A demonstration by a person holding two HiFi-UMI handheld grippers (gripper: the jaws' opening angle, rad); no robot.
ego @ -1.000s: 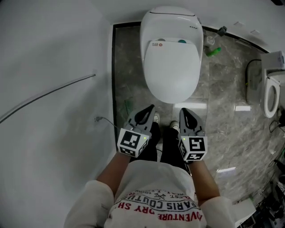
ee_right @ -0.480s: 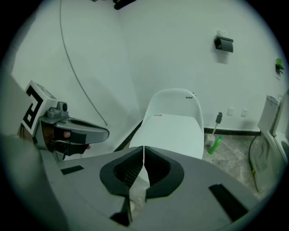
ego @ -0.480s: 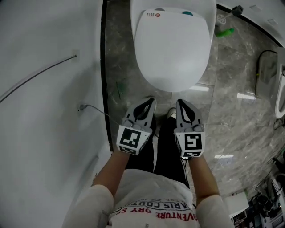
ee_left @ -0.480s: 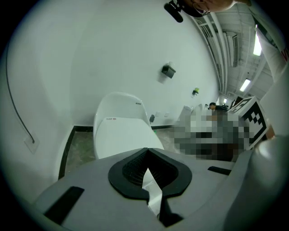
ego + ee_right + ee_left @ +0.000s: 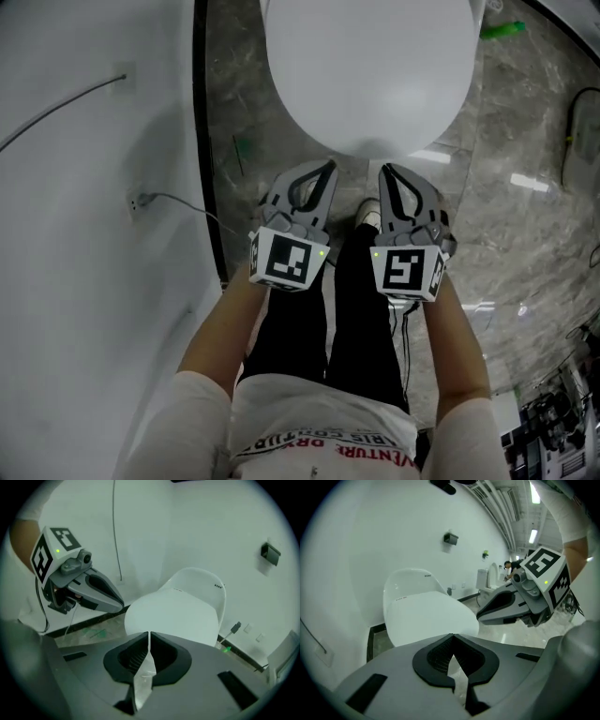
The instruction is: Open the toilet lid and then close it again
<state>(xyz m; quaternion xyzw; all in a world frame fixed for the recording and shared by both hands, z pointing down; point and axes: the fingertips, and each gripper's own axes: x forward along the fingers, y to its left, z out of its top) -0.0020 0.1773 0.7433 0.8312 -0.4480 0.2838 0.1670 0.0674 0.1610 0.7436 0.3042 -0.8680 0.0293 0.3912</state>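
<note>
The toilet lid (image 5: 370, 66) looks bigger now and has slid up to the top of the head view, because the person has bent down and both tools have dropped low toward it. The biggest things around are the white wall (image 5: 84, 281) on the left and the shiny grey floor (image 5: 525, 234) on the right. The toilet lid comes next in size. It is white, round at the front, and lies flat and shut, so I think the opening has not started yet. The person's legs (image 5: 361, 309) in black trousers stand right in front of it. The left gripper (image 5: 322, 173) and the right gripper (image 5: 391, 175) sit side by side above the legs, with their tips near the lid's front edge but not touching it. Each gripper has its two jaws pressed together with nothing between them. Smaller still, a thin cable (image 5: 178, 202) hangs by the wall, and a little green thing (image 5: 502, 30) lies on the floor past the toilet. What could go wrong? The lid is smooth and the jaws are closed, so a tip may slide off the rim and not lift it. If the lid goes up too fast, it may bang the back. If it slips on the way down, it may slam.
</note>
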